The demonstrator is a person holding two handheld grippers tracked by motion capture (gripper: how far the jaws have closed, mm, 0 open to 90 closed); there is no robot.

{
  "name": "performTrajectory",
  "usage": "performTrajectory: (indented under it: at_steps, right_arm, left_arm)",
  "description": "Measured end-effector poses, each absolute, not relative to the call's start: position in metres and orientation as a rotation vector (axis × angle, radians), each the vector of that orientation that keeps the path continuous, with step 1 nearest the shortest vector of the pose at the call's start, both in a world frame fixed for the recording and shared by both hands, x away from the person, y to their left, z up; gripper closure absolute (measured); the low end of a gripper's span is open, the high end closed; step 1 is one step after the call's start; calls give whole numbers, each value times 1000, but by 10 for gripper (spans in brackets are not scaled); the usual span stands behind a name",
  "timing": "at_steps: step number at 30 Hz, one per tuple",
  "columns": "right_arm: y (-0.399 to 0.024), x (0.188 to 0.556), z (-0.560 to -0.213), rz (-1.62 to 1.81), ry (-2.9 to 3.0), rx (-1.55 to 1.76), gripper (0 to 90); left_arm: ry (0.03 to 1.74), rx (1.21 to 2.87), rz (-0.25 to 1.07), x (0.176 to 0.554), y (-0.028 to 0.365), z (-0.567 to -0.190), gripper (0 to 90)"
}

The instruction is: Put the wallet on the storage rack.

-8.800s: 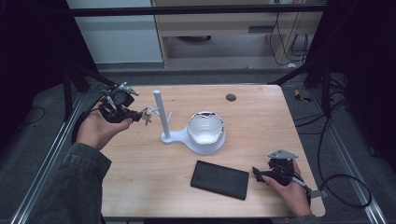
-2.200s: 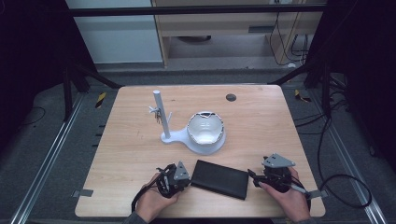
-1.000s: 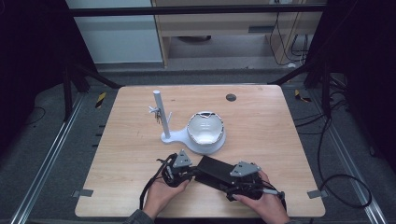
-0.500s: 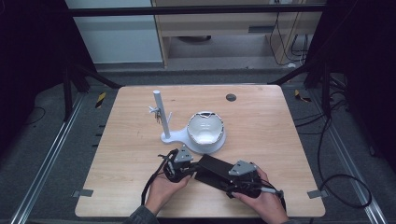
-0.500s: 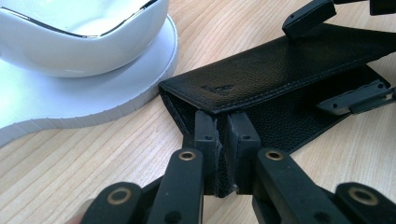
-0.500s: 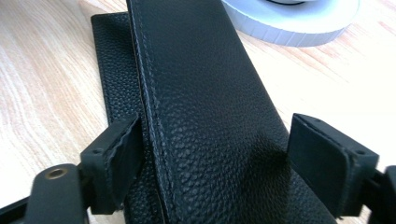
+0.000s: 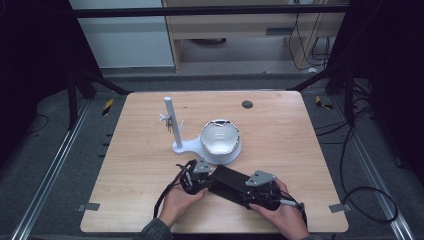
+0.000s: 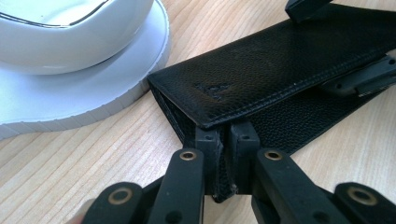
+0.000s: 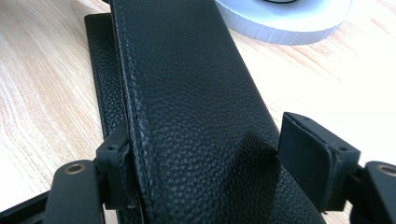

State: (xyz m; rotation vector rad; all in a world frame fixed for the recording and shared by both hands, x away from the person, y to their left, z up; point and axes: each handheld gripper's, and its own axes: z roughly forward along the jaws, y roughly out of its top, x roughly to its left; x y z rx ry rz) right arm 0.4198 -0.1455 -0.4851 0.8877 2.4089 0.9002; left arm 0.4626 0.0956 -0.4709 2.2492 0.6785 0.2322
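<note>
1. High view: black leather wallet (image 7: 231, 183) lies on the tabletop (image 7: 300, 150) near the white dish (image 7: 220, 142).
2. Left hand-held gripper (image 8: 224, 140) pinches its soft flap edge.
3. Right hand-held gripper (image 9: 201, 158) has just been closing around its limp, light body; one pad stands clear, so it is open.

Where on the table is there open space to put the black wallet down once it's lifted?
The far right of the table, beyond the white bowl, is bare but for a small dark disc. The left strip beside the white stand is bare too. The near middle is crowded around the black wallet.
</note>
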Motion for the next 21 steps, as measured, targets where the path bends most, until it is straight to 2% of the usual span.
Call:
performTrajectory:
  at_steps: [13,21]
  right_arm:
    - [-130,424,-484,834,2427,851,277]
    - [-130,421,-483,810,2382,809,490]
  left_arm:
    - [692,2217,223,463,94,-468,839]
    - [701,2193,203,463,94,-464,829]
